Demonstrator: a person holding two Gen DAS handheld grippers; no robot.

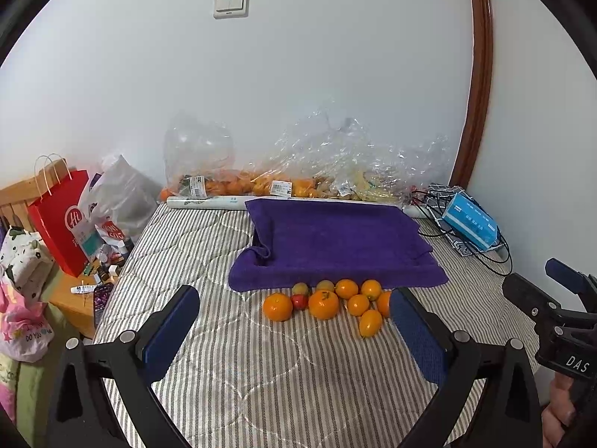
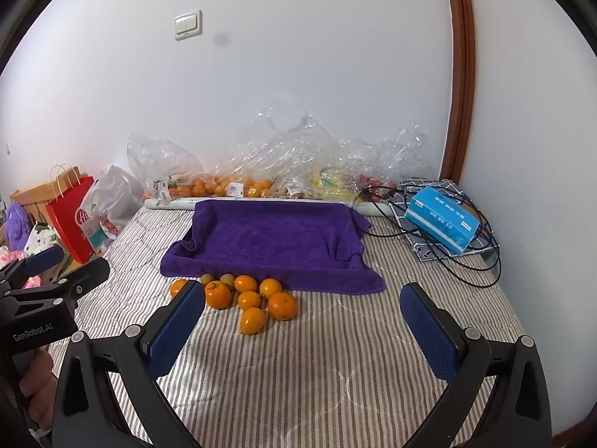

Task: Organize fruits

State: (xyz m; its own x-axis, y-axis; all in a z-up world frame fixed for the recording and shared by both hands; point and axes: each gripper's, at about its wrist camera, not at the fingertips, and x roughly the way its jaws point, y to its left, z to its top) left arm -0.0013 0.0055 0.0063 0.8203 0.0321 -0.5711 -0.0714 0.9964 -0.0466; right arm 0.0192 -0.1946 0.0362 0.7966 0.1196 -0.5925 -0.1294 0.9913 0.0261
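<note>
Several oranges point(image 1: 323, 304) lie in a loose cluster on the striped bedcover, with a small red fruit point(image 1: 299, 301) and two greenish-brown fruits point(image 1: 300, 289) among them. The cluster also shows in the right wrist view point(image 2: 252, 320). Right behind it lies a tray draped in a purple towel point(image 1: 335, 239) point(image 2: 272, 239). My left gripper point(image 1: 294, 332) is open and empty, held short of the fruit. My right gripper point(image 2: 302, 321) is open and empty, to the right of the cluster.
Clear plastic bags of oranges and other fruit point(image 1: 261, 183) point(image 2: 238, 183) line the wall. A blue tissue box point(image 2: 442, 224) sits on tangled black cables at the right. A red paper bag point(image 1: 59, 220) and clutter stand off the bed's left edge.
</note>
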